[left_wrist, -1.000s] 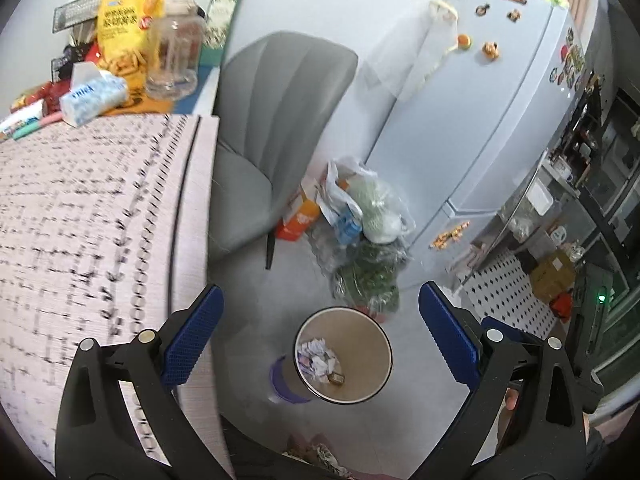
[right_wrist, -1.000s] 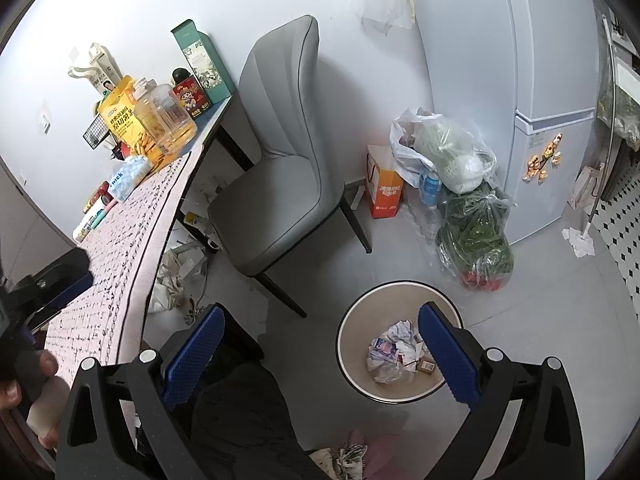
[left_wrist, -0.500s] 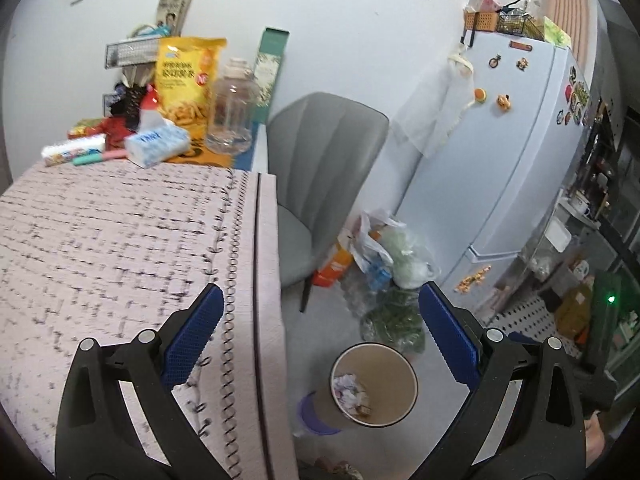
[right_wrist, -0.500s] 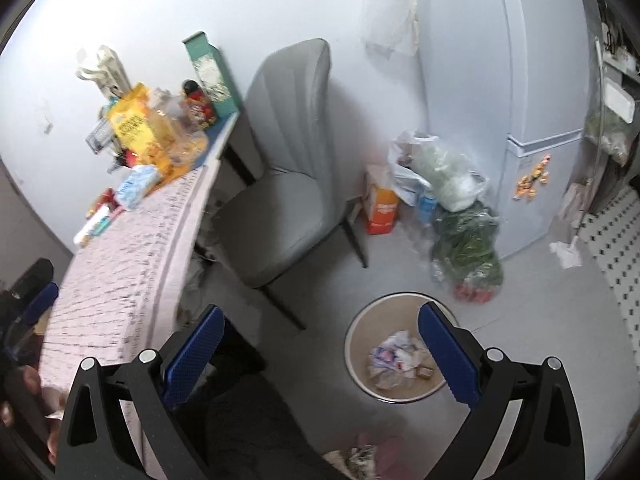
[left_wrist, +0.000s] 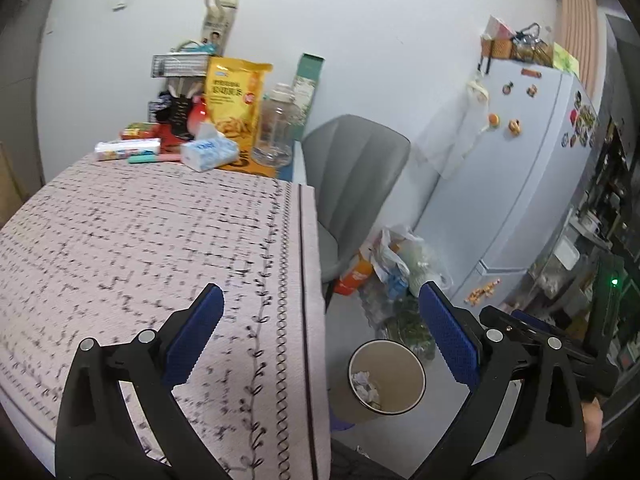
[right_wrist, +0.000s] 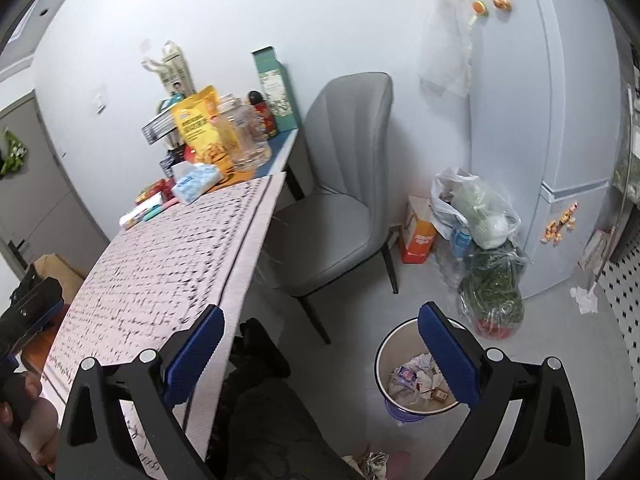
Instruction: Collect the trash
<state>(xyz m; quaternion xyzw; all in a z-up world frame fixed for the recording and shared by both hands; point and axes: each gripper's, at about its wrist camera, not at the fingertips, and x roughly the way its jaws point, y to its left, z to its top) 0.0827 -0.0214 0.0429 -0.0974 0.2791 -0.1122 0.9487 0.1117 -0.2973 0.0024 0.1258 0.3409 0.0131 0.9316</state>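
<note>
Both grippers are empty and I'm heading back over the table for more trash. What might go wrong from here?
1. The far end is crowded: the clear jar, tissue pack and yellow snack bag stand close together, so a wide-open left gripper may topple the jar.
2. Those look like kept goods, not trash; a wrong pick is likely.
3. The trash bin sits on the floor beside the tablecloth edge, so drops may miss it.

White walls [right_wrist: 320, 12] enclose a small room. A tabletop [left_wrist: 140, 248] under a pink patterned cloth fills nine o'clock; a grey chair [right_wrist: 336, 200] stands beside it at centre. A white fridge [right_wrist: 560, 140] rises at two o'clock over grey floor [right_wrist: 560, 344].
</note>
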